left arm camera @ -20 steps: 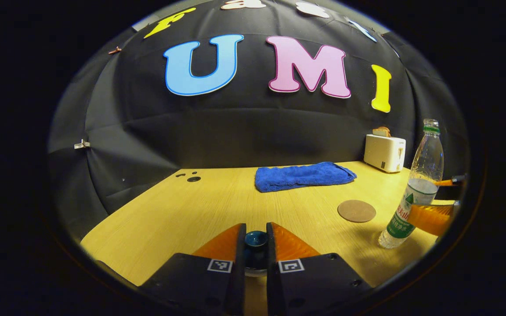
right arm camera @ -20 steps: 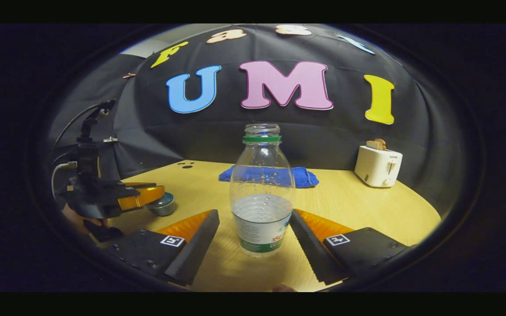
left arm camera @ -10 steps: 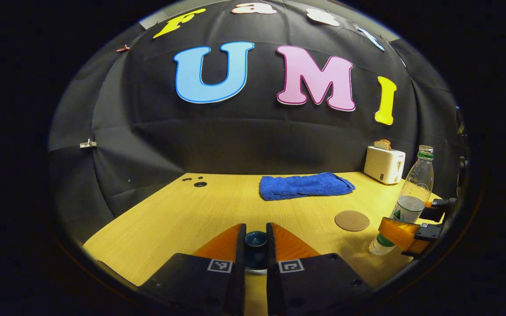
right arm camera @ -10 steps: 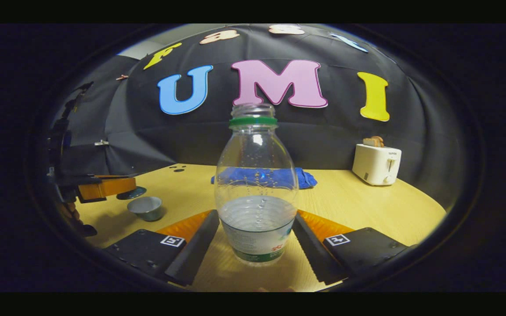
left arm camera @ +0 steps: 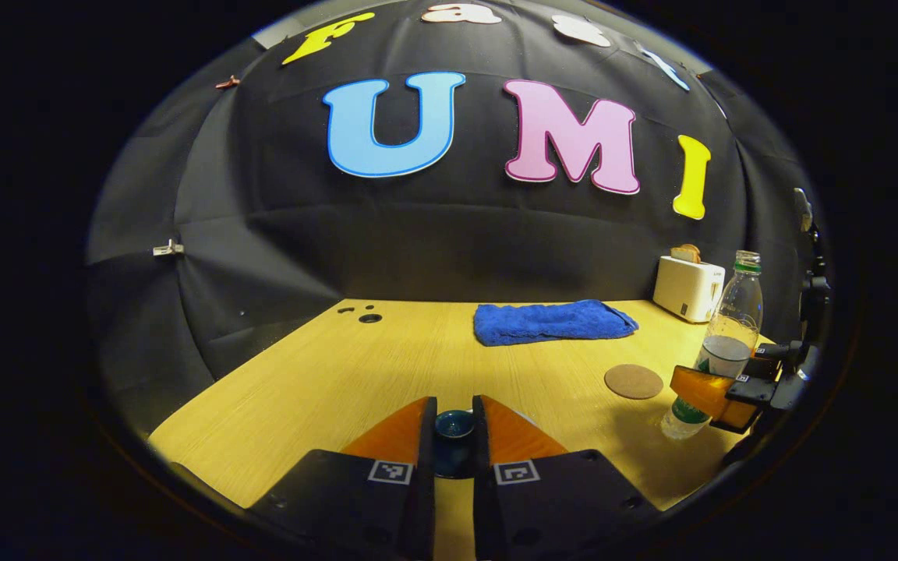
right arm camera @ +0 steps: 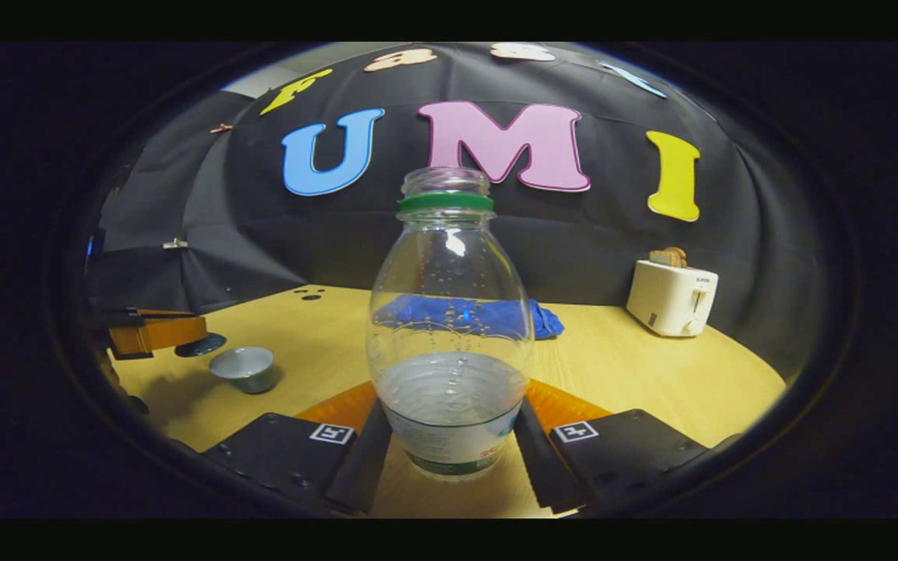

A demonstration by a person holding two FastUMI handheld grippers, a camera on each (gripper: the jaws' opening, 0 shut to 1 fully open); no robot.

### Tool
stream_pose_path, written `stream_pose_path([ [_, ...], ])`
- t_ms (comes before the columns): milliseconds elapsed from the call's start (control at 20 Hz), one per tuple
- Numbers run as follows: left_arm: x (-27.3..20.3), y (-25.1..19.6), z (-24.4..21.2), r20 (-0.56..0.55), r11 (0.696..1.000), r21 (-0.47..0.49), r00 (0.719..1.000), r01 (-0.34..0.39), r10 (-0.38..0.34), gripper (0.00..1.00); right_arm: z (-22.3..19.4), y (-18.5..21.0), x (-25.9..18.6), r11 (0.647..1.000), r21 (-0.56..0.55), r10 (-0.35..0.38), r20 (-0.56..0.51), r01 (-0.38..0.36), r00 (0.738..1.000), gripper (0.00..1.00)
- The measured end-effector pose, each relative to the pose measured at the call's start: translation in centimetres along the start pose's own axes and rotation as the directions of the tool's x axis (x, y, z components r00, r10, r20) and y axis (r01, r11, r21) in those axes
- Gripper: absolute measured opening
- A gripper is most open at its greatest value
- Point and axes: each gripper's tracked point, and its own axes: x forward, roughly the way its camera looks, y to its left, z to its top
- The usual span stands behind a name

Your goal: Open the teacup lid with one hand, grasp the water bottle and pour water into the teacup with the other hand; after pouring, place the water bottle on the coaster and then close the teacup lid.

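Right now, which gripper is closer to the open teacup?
Left. The left gripper, holding the lid, hovers just beside the teacup; the right gripper is across the table, around the water bottle.

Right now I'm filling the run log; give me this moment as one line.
left tool: shut on teacup lid | right tool: shut on water bottle | teacup: open | coaster: bare

The left tongs sit nearly closed, both fingers pinching the lid by its knob; the right tongs flank the water bottle, fingers seemingly pressed to its sides, held level and upright.
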Motion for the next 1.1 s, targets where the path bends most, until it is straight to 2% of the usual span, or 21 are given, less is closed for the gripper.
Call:
stream_pose_path([
  [100, -0.3, 0.9, 0.2, 0.001, 1.000, -0.026, 1.000, -0.014, 0.014, 0.23, 0.2, 0.2, 0.3, 0.998, -0.067, 0.011, -0.017, -0.012, 1.000, 0.75],
  [150, -0.5, 1.3, 0.4, 0.007, 0.999, -0.039, 1.000, -0.017, 0.018, 0.20, 0.6, 0.1, 0.4, 0.994, -0.106, 0.012, -0.022, -0.015, 1.000, 0.75],
  [200, -0.8, 1.7, 1.1, 0.019, 0.998, -0.053, 1.000, -0.022, 0.023, 0.23, 1.0, 0.2, 0.8, 0.988, -0.156, 0.011, -0.026, -0.015, 1.000, 0.75],
  [250, -1.1, 2.2, 1.4, 0.026, 0.998, -0.061, 0.999, -0.026, 0.027, 0.19, 1.6, 0.1, 1.1, 0.979, -0.206, 0.007, -0.027, -0.012, 1.000, 0.75],
  [300, -1.4, 2.7, 1.8, 0.033, 0.997, -0.067, 0.999, -0.030, 0.032, 0.24, 2.1, 0.0, 1.3, 0.964, -0.266, -0.001, -0.030, -0.007, 1.000, 0.75],
  [400, -1.8, 3.9, 2.5, 0.045, 0.997, -0.070, 0.998, -0.041, 0.045, 0.24, 3.0, 0.2, 2.1, 0.927, -0.376, -0.015, -0.024, 0.005, 1.000, 0.75],
  [500, -2.3, 5.3, 2.8, 0.050, 0.996, -0.068, 0.997, -0.055, 0.059, 0.24, 3.7, 0.8, 2.9, 0.883, -0.470, -0.018, -0.011, 0.011, 1.000, 0.74],
  [550, -2.5, 6.1, 3.0, 0.051, 0.996, -0.065, 0.997, -0.061, 0.065, 0.20, 4.0, 1.2, 3.2, 0.859, -0.512, -0.016, -0.008, 0.009, 1.000, 0.75],
  [700, -3.1, 8.3, 3.1, 0.053, 0.996, -0.046, 0.995, -0.083, 0.085, 0.23, 4.1, 2.6, 4.0, 0.789, -0.614, 0.003, 0.002, -0.001, 1.000, 0.75],
  [750, -3.1, 8.9, 3.0, 0.053, 0.995, -0.043, 0.995, -0.085, 0.087, 0.23, 4.2, 3.3, 4.4, 0.767, -0.642, 0.014, 0.007, -0.006, 1.000, 0.79],
  [800, -3.1, 9.3, 3.0, 0.051, 0.995, -0.042, 0.995, -0.085, 0.087, 0.24, 4.3, 3.7, 4.5, 0.740, -0.672, 0.024, 0.016, -0.006, 1.000, 0.75],
  [850, -3.2, 9.8, 2.8, 0.050, 0.995, -0.042, 0.995, -0.085, 0.087, 0.24, 4.5, 4.3, 4.7, 0.711, -0.703, 0.036, 0.026, -0.008, 0.999, 0.79],
  [900, -3.2, 10.2, 2.7, 0.047, 0.995, -0.042, 0.995, -0.085, 0.087, 0.24, 4.7, 4.7, 5.0, 0.680, -0.733, 0.050, 0.034, -0.009, 0.998, 0.75],
  [1000, -3.1, 11.0, 2.2, 0.044, 0.995, -0.042, 0.995, -0.086, 0.088, 0.24, 5.0, 5.8, 5.5, 0.618, -0.786, 0.068, 0.061, 0.006, 0.996, 0.75],
  [1100, -2.9, 11.5, 1.7, 0.038, 0.995, -0.039, 0.995, -0.088, 0.089, 0.24, 5.0, 6.3, 6.0, 0.572, -0.820, 0.081, 0.077, 0.017, 0.994, 0.75],
])
